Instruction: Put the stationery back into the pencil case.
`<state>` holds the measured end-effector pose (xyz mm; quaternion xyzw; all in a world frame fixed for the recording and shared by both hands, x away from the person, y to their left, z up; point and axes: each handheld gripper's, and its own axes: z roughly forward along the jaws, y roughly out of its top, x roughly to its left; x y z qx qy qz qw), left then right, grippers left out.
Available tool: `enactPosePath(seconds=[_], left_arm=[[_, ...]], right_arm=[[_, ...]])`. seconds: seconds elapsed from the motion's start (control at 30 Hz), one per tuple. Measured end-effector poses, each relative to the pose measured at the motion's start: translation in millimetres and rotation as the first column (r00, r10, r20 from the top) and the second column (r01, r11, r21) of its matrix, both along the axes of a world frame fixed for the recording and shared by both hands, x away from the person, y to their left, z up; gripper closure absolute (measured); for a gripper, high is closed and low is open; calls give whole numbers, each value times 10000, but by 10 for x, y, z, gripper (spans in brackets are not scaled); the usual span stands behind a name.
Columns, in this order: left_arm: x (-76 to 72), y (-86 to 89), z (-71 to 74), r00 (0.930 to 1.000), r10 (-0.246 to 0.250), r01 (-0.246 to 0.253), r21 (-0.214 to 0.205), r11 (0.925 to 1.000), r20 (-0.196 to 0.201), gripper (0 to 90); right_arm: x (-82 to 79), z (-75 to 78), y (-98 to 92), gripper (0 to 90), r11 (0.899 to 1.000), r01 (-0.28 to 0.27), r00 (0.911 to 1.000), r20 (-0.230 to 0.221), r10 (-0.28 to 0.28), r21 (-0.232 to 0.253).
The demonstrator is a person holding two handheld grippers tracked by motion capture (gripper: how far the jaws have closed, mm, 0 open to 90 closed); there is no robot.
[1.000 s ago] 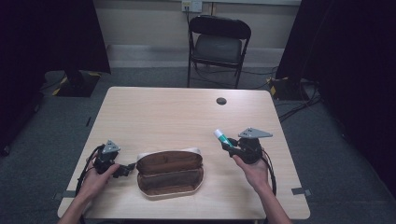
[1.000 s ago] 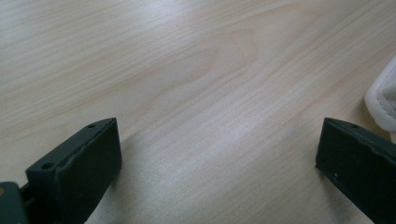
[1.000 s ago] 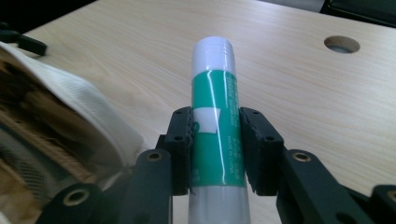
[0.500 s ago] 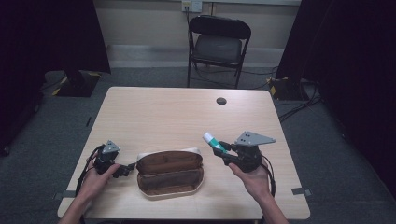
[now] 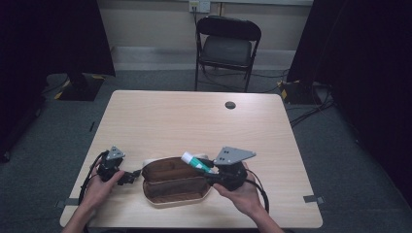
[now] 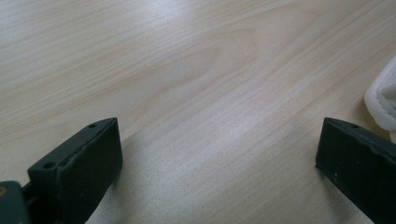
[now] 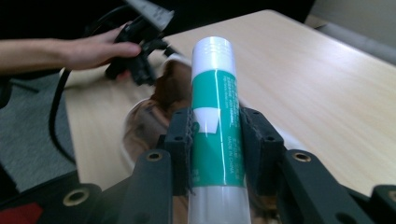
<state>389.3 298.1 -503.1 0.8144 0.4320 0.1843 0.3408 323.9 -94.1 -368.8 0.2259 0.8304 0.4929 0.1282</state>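
Right gripper view puts the green and white plastic glue stick (image 7: 215, 116) straight in front of you: your right gripper (image 7: 215, 140) has its two black fingers (image 7: 180, 140) pressed against the green label on either side, and the white cap end points away from your hand. From the high view, that same glue stick (image 5: 197, 162) hangs in the air over the right half of the brown oval wooden tray (image 5: 167, 194), tilted so that its cap aims up and to the left, with your right gripper (image 5: 211, 167) just behind it and the grey three-cornered plate on top. The tray has two long compartments side by side and lies near the front edge of the pale wooden desk (image 5: 194, 121); a white cloth (image 5: 148, 162) peeks out at its left end.

Your left gripper (image 5: 130, 177) rests on the desk just left of the tray, in your left hand (image 5: 99, 187). Left gripper view shows its fingers (image 6: 79, 165) spread wide with nothing but bare desk (image 6: 196, 93) between them, and the white cloth (image 6: 380, 100) edges in at the right.

Farther back, a small dark round grommet (image 5: 230, 105) sits in the desk top, and a black folding chair (image 5: 227, 48) stands on the grey floor behind the desk.
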Motion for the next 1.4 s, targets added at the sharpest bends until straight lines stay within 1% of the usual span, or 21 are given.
enactPosePath(seconds=[0.13,0.33,0.4,0.5,0.53,0.57,0.7,0.8,0.87,0.93,0.97,1.0,1.07,1.2,1.27,1.33,1.4], left_arm=[[-1,-5,-3,10000,49,-49,-84,10000,15,1],[-1,-5,-3,10000,53,-52,-84,10000,20,1],[-2,-5,-2,10000,52,-52,-83,10000,12,1],[-1,-5,-3,10000,49,-49,-85,10000,17,1],[-1,-5,-3,10000,49,-49,-85,10000,17,1],[-1,-5,-3,10000,48,-48,-80,10000,17,1],[0,-5,-3,10000,44,-44,-90,10000,10,0],[1,-5,-3,10000,28,-28,-104,9999,-10,0],[1,-6,-3,10000,38,-38,-95,9999,-14,0],[4,-6,-2,10000,25,-25,-93,10000,-14,0],[6,-7,-2,10000,-3,2,-82,10000,-68,0],[8,-11,-3,10000,16,-17,-94,10000,-64,0],[8,-13,-4,10000,30,-31,-110,9999,-45,0],[8,-13,-4,10000,28,-29,-105,9999,-44,0],[8,-12,-3,10000,22,-22,-97,10000,-54,0],[8,-12,-3,10000,17,-17,-87,10000,-53,0],[8,-12,-3,10000,24,-25,-104,9999,-53,0]], right_arm=[[-60,-105,183,661,9971,-666,9977,-172,660,-380],[-71,-263,451,661,9892,-1272,9913,-442,1243,-721],[-59,-334,524,661,9862,-1422,9887,-607,1373,-852],[-18,-459,607,660,9835,-1457,9871,-823,1372,-1073],[-18,-459,607,660,9835,-1457,9871,-823,1372,-1073],[26,-548,668,660,9821,-1408,9874,-898,1301,-1250],[130,-658,770,660,9823,-1274,9865,-1199,1112,-1371],[170,-692,824,660,9805,-1299,9868,-1157,1134,-1471],[213,-712,833,660,9831,-1189,9866,-1277,1012,-1395],[246,-728,842,659,9835,-1106,9882,-1211,935,-1435],[260,-742,846,659,9848,-1015,9884,-1263,838,-1412],[281,-762,851,659,9840,-1067,9868,-1365,872,-1426],[288,-785,858,656,9857,-944,9873,-1401,748,-1394],[296,-795,857,603,9876,-755,9908,-1224,586,-1378],[308,-813,850,591,9875,-698,9906,-1268,518,-1417],[318,-820,832,573,9891,-572,9904,-1326,391,-1357],[328,-815,815,570,9889,-468,9918,-1246,292,-1409]])
